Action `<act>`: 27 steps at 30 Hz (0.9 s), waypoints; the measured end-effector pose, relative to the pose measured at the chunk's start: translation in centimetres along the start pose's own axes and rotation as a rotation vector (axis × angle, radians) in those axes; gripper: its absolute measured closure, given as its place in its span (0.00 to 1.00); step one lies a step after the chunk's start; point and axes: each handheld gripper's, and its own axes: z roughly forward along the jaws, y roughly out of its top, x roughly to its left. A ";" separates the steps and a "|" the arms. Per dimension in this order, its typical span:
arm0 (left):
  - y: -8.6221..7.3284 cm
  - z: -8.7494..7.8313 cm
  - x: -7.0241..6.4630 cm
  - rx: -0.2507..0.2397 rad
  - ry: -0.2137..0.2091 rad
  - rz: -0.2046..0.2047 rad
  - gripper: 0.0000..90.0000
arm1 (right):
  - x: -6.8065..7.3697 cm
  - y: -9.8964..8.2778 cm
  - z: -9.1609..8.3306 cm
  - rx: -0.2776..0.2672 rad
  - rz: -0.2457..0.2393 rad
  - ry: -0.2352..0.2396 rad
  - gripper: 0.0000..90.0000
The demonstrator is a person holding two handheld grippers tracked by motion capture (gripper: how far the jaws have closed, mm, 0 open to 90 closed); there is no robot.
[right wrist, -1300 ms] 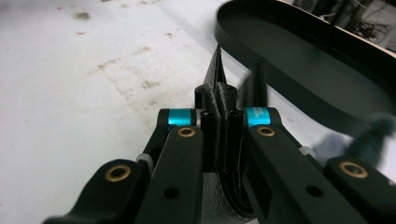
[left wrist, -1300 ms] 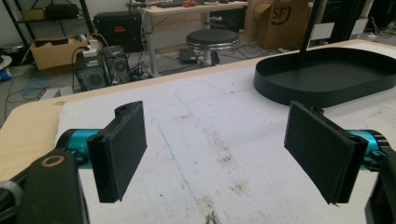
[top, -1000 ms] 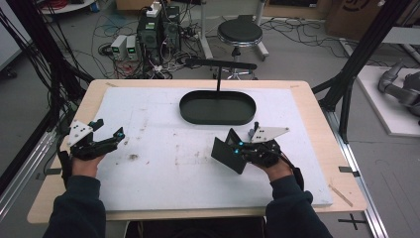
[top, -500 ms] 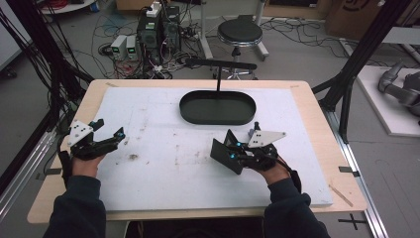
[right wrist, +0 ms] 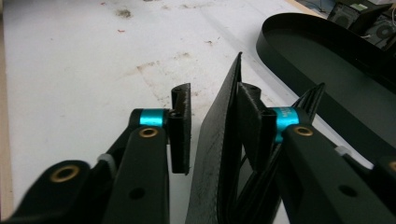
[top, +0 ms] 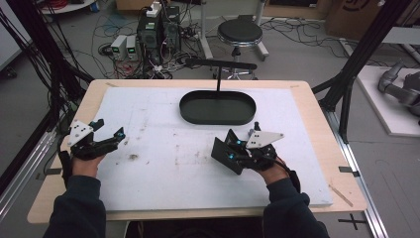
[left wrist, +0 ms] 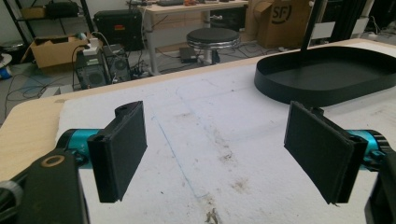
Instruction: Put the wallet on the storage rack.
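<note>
The left gripper (top: 109,130), by the table's left edge, gapes wide and empty. The right gripper (top: 232,145) has just eased open; the wallet (right wrist: 219,154) stands on edge between its jaws, leaning on one, with the tray (top: 218,106) just beyond.

tray (top: 218,108) at table's (top: 317,114) far middle, stool (top: 239,33) behind

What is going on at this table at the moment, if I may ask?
A person holds a claw in each hand over the white mat. The right claw has just been opening; a flat black wallet-like piece stands between its jaws, against one pad only. The left claw is open and empty. A black oval tray lies beyond.
</note>
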 end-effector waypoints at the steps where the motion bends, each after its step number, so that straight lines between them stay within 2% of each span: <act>1: 0.0 0.0 0.0 -0.002 0.000 -0.003 0.23 | 0.1 0.1 0.1 0.006 -0.011 -0.011 0.93; 2: 0.0 0.0 0.0 -0.001 0.001 -0.001 0.23 | 0.2 0.1 0.1 0.010 -0.022 -0.020 0.97; 5: 0.0 0.0 0.0 -0.002 0.002 -0.002 0.23 | 0.5 0.4 0.2 0.011 -0.050 -0.012 0.99; 8: 0.0 0.0 0.1 0.000 0.003 -0.001 0.23 | 0.8 0.5 0.2 -0.008 -0.073 0.023 0.99; 11: 0.0 0.0 0.0 -0.002 0.001 -0.003 0.23 | 0.8 0.5 0.5 -0.004 -0.078 0.057 0.98; 16: 0.0 0.0 0.0 -0.003 0.001 -0.003 0.23 | 0.9 0.5 0.5 0.001 -0.082 0.060 0.97; 17: 0.0 0.0 0.0 -0.002 0.001 -0.004 0.23 | 0.9 0.5 0.5 0.001 -0.083 0.062 0.96; 18: 0.0 0.0 0.0 -0.002 0.001 -0.003 0.23 | 1.0 0.5 0.6 -0.002 -0.076 0.063 0.85; 19: 0.0 0.0 0.0 -0.002 0.001 -0.002 0.23 | 1.0 0.5 0.6 -0.002 -0.076 0.063 0.85; 20: 0.0 0.0 0.0 -0.001 0.002 -0.003 0.23 | 1.0 0.6 0.5 -0.017 -0.068 0.049 0.76; 22: 0.0 0.0 0.1 0.000 0.003 -0.002 0.23 | 0.9 0.6 0.4 -0.031 -0.062 0.026 0.67; 24: 0.0 0.0 0.1 -0.001 0.003 -0.002 0.23 | 0.7 0.5 0.2 -0.033 -0.049 0.018 0.66; 27: 0.0 -0.1 0.1 0.001 0.003 0.001 0.23 | 0.6 0.4 0.2 -0.034 -0.038 0.001 0.58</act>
